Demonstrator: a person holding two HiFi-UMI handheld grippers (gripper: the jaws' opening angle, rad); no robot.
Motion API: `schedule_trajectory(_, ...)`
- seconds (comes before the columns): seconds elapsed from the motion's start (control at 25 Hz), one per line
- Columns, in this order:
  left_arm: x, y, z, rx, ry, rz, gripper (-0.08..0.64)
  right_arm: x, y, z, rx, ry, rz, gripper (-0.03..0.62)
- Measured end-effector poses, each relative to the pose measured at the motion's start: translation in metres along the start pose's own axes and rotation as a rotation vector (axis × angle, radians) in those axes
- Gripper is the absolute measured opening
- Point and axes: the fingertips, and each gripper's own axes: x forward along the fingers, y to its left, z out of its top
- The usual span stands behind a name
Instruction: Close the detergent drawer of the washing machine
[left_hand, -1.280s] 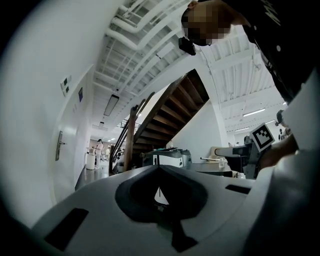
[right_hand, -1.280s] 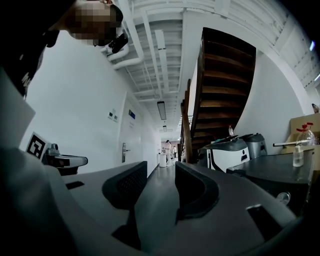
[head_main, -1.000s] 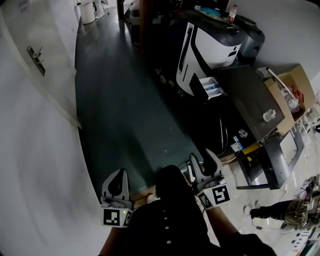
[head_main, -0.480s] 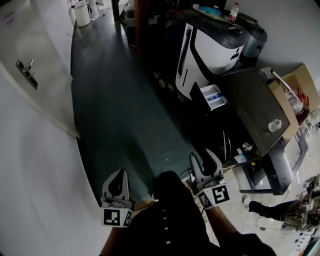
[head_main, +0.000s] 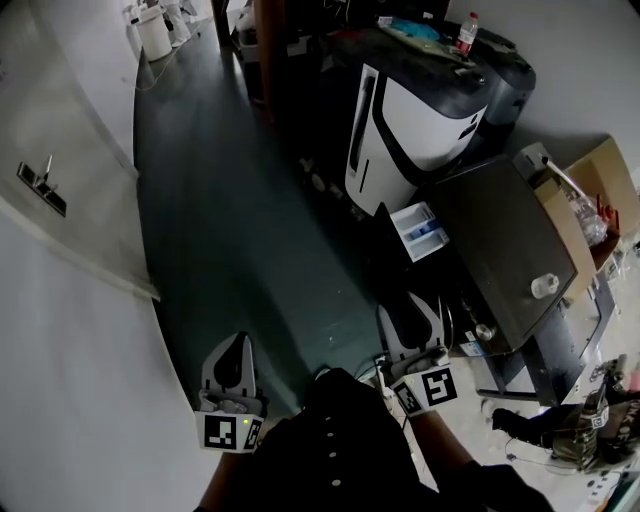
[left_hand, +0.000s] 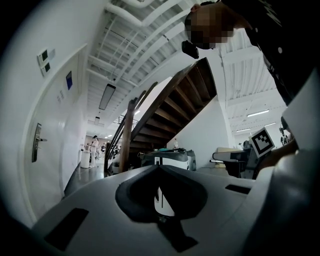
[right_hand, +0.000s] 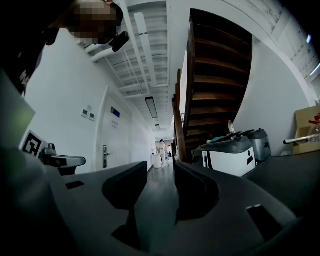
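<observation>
White-and-blue detergent drawer (head_main: 420, 232) juts open from the upper front corner of the washing machine (head_main: 503, 242), well apart from the empty, spread-jawed right gripper (head_main: 406, 310) and closed-jawed left gripper (head_main: 238, 347), so the approach seems in hand: next, reach its face and push it flush.

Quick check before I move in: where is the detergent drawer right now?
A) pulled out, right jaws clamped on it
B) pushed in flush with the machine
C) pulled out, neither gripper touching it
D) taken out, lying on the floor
C: the detergent drawer sticks out of the washing machine, while the left gripper and the right gripper are both held close to the person, well short of it.
</observation>
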Motion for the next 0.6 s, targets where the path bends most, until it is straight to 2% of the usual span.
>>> schedule_trajectory(0.24,0.048,0.002,0.033,0.008,-0.009,0.002,0.015,0.037,-0.028,0.034,0.007,-0.009,0.011,0.17)
schedule_trajectory(0.6,0.075,0.012,0.061,0.041,-0.016,0.047,0.015,0.068,-0.054,0.056,0.032,-0.048,0.022,0.17)
